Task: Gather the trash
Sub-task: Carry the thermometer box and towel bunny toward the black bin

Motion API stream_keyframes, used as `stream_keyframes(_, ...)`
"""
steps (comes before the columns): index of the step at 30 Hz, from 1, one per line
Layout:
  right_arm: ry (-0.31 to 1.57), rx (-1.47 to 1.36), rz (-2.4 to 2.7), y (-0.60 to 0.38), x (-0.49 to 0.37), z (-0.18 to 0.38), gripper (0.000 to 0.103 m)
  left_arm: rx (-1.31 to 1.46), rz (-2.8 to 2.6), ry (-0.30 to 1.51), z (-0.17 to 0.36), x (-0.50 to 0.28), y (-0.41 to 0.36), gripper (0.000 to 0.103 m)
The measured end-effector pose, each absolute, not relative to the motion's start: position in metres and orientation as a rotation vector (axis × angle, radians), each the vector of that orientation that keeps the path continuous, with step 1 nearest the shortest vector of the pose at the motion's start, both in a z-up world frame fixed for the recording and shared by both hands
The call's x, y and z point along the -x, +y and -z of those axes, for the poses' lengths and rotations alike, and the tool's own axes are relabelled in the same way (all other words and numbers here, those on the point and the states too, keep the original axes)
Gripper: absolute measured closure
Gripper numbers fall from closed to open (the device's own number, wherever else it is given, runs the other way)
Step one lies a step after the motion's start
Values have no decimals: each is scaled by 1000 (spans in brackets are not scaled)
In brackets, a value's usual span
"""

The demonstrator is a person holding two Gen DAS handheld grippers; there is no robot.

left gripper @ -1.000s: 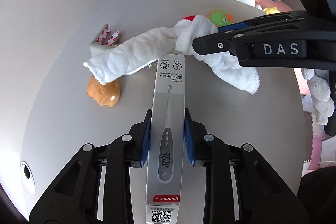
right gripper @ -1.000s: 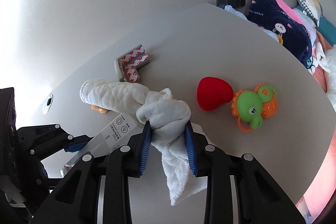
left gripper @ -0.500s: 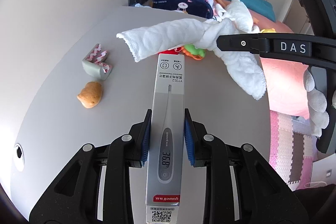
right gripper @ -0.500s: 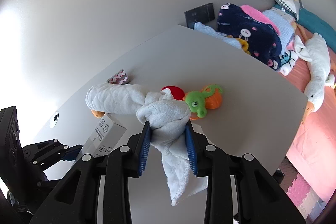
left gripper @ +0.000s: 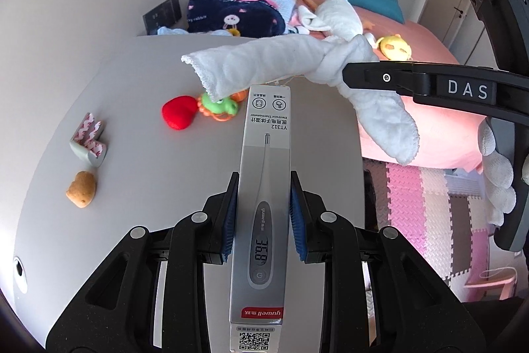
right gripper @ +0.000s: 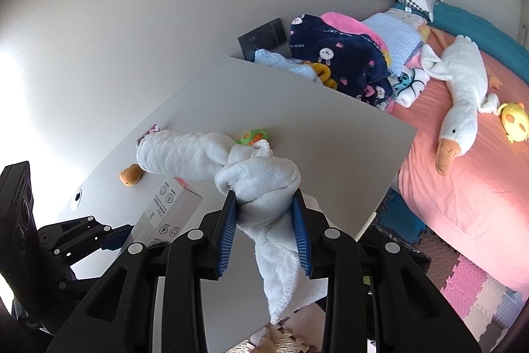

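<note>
Both tongs are loaded and have come up off the desk (left gripper: pixel 139 253) since a second ago: we now see the bed (right gripper: pixel 469 187) and foam floor mats (left gripper: pixel 429 187) past the desk edge, so we read this as the carry-away leg, drop spot not in view. Left tongs (left gripper: pixel 263 214) are narrowly parted and clamped on the thermometer box (left gripper: pixel 264 174), which runs out toward 12 o'clock in the left view. Right tongs (right gripper: pixel 264 230) are nearly closed and pinch the knotted white cloth (right gripper: pixel 261 177) at its knot; one tail sticks out toward 10 o'clock, the other hangs toward 6. Cloth was lying on the desk a second ago and is now fully airborne, clear of the toys. Left view only: red heart toy (left gripper: pixel 178 114), green turtle toy (left gripper: pixel 220 105), patterned corner piece (left gripper: pixel 89 141) and the orange lump (left gripper: pixel 81 189), all left on the desk at 9 to 11 o'clock; lump and corner piece look like the remaining trash, that's our guess. Right view only: white goose plush (right gripper: pixel 459 101) on the bed at 2 o'clock, plus the box from the side at 8 o'clock.
</note>
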State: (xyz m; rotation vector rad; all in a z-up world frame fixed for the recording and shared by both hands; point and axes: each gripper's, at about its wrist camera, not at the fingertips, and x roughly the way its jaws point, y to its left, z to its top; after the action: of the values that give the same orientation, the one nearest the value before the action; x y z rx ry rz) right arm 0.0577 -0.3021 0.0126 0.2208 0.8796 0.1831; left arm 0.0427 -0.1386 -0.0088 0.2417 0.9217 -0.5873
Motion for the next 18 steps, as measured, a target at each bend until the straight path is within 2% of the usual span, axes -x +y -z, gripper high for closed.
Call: stream_keyframes(18, 846, -303, -15, -390, -11, -12, 69, -330, 765, 888, 2, -26, -228, 75)
